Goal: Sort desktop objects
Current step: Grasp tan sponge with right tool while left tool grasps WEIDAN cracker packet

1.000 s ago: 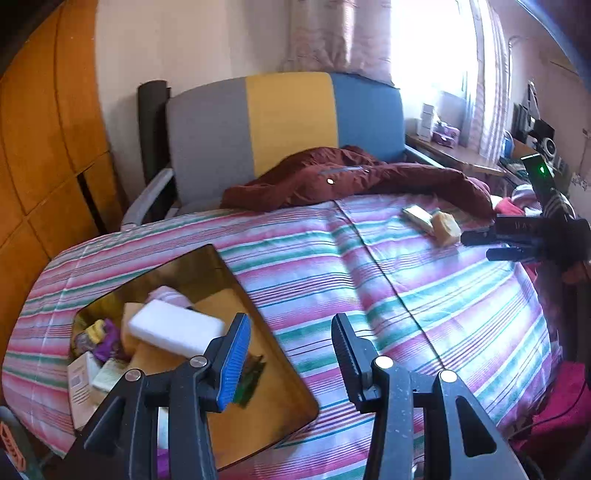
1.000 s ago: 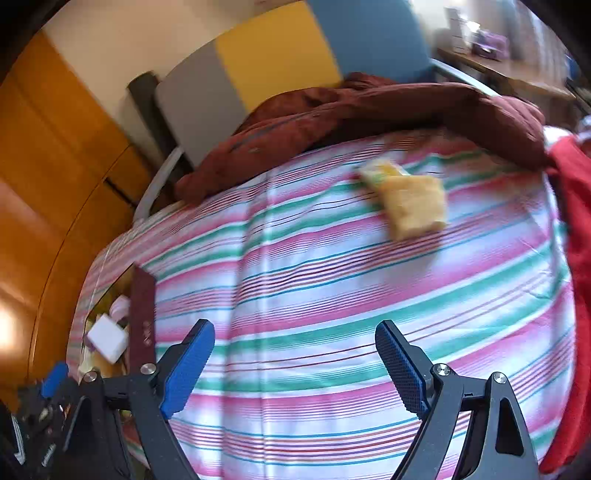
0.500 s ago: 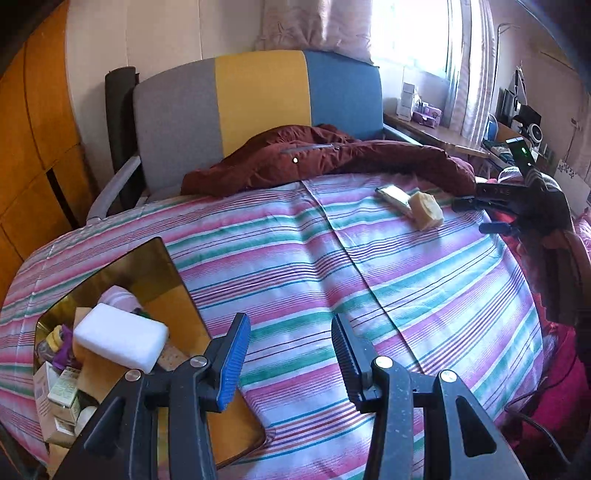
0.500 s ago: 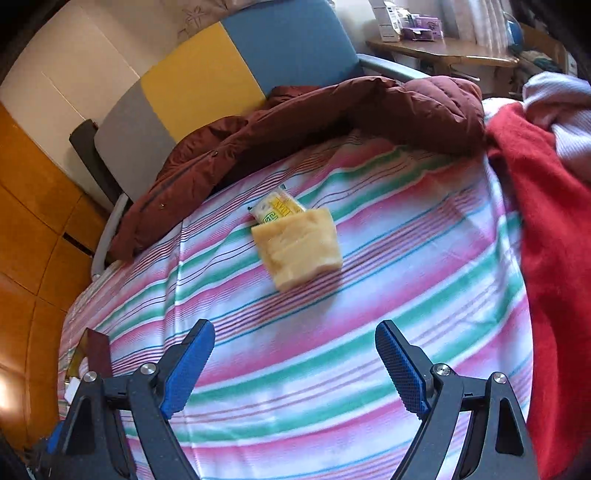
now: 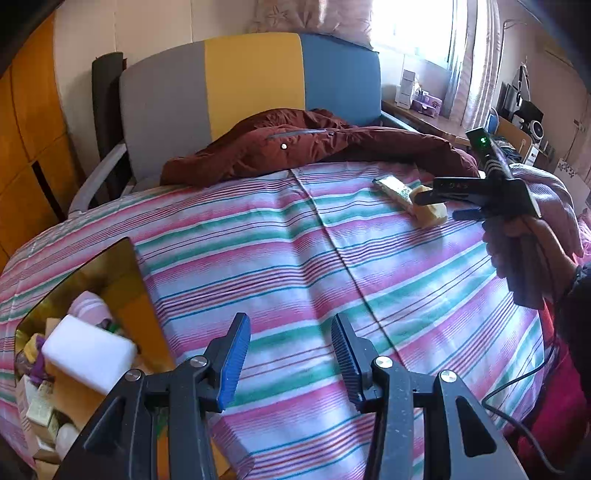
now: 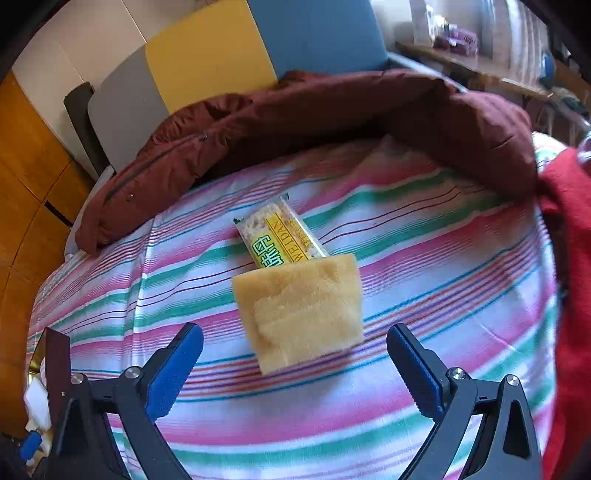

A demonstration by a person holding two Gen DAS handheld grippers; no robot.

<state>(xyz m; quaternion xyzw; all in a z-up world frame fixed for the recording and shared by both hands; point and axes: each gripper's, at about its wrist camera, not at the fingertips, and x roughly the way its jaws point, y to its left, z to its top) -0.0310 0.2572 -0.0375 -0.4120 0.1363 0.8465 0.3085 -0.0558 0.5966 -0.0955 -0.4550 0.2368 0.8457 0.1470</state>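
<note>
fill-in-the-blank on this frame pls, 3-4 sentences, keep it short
1. The right gripper has just been opening; nothing is between its jaws, and the thing straight ahead is the yellow ____.
2. The sponge overlaps one end of the ____ bar.
3. The white block lies in the ____.
4. Behind the snack bar lies a dark red ____.

Missing words: sponge; snack; box; jacket

Light: I see daylight from the window [image 5: 413,29] at 1 o'clock, blown out to white | Shine: golden box [image 5: 122,280] wall reflects at 8 o'clock | Blur: right wrist view soft toward 12–2 o'clock | Edges: fisheye bending, dark corner vignette in both.
</note>
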